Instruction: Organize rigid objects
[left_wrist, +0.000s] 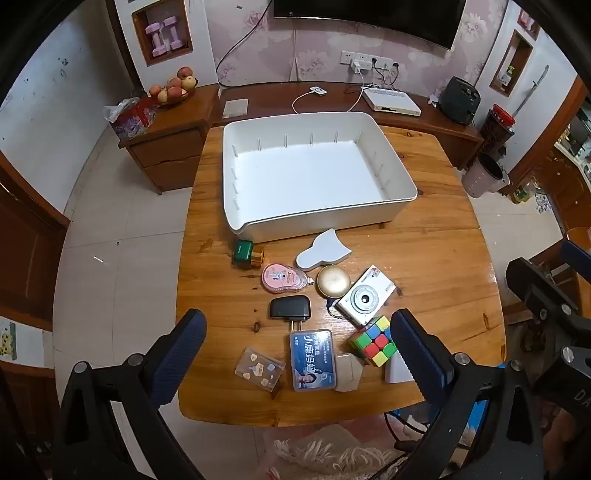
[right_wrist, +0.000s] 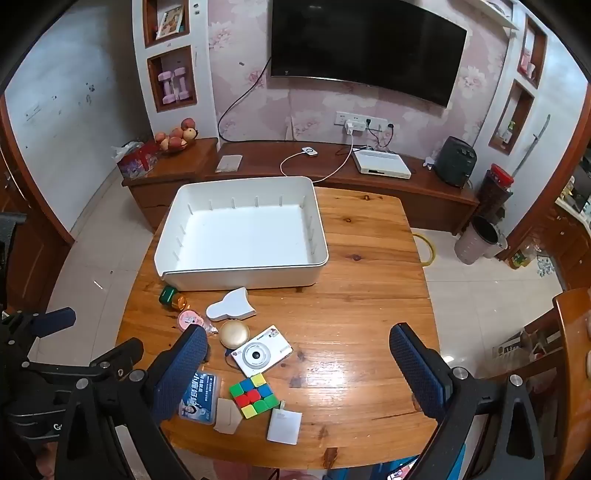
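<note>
A white bin (left_wrist: 397, 166) (right_wrist: 317, 240) stands empty at the far part of the wooden table (left_wrist: 443, 236) (right_wrist: 369, 266). In front of it lie a green box (left_wrist: 243, 252), a white flat piece (left_wrist: 321, 251), a pink tape dispenser (left_wrist: 282, 278), a gold disc (left_wrist: 333, 281), a white camera (left_wrist: 365, 297) (right_wrist: 261, 354), a black charger (left_wrist: 290, 308), a colour cube (left_wrist: 373, 339) (right_wrist: 253, 395), a blue case (left_wrist: 312, 360) and a clear card box (left_wrist: 259, 369). My left gripper (left_wrist: 297, 354) is open above the near objects. My right gripper (right_wrist: 299, 373) is open above the table's near right.
A low wooden cabinet (right_wrist: 406, 184) with a router and a fruit bowl (left_wrist: 173, 88) runs along the far wall. A chair (right_wrist: 570, 354) stands at the right. A white adapter (right_wrist: 284, 424) lies near the table's front edge. A bucket (right_wrist: 476, 240) stands on the floor.
</note>
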